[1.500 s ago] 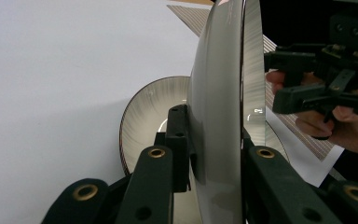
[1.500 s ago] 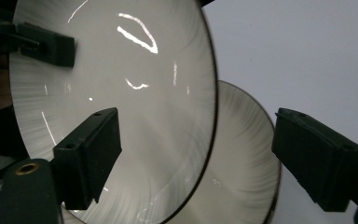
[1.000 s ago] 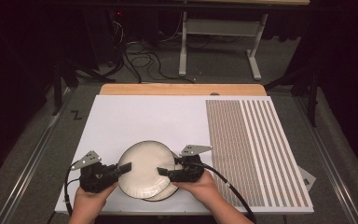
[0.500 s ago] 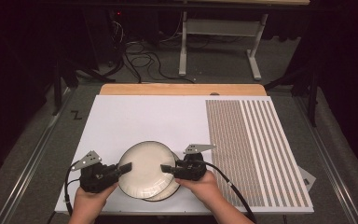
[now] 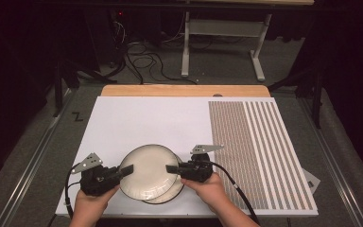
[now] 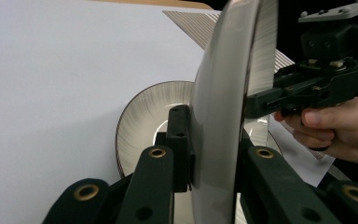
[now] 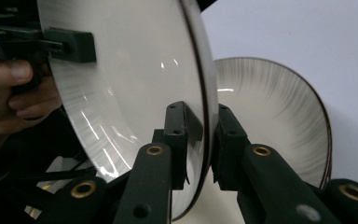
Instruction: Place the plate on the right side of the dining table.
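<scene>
Plate held at both rims above a second plate

Hands at the table's near edge each work a gripper. The left gripper (image 5: pixel 126 169) has its jaws closed on the left rim of the upper plate (image 5: pixel 147 169); the right gripper (image 5: pixel 172 168) has its jaws clamped on the opposite rim. The lower plate (image 7: pixel 279 116) lies on the white sheet (image 5: pixel 142 123) directly beneath, slightly offset. Farther right runs the striped panel (image 5: pixel 255 142); beyond, the wooden table edge (image 5: pixel 184 90).
</scene>
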### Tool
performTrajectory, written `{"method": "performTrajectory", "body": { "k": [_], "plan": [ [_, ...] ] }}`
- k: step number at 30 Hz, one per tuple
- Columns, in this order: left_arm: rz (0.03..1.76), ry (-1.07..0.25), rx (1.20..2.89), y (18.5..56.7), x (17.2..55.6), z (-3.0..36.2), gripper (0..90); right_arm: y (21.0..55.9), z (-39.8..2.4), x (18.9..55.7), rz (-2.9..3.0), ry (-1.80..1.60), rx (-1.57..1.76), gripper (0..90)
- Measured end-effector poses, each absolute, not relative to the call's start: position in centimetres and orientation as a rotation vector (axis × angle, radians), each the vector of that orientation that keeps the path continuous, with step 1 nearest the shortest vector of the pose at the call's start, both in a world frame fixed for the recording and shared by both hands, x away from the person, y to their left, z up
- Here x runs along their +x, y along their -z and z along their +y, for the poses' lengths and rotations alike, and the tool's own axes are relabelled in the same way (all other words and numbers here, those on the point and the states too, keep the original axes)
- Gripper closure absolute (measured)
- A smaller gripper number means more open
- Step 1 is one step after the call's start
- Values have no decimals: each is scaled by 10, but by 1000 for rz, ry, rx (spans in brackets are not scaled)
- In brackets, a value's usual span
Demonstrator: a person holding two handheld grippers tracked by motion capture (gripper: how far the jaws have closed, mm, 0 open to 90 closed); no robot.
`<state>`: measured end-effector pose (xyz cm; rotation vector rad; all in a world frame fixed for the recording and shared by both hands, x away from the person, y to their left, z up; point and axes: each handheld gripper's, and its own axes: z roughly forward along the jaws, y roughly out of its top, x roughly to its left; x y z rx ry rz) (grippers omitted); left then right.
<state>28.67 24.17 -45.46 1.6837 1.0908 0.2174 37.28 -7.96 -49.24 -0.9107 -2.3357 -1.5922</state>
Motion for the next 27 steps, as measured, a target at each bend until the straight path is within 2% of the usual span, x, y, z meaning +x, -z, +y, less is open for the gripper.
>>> {"method": "performTrajectory", "body": {
  "k": [27],
  "plan": [
    [1024,-251,1660,449,289,226,780,465,-99,365,-2394,1759,-938,817]
  ]
}}
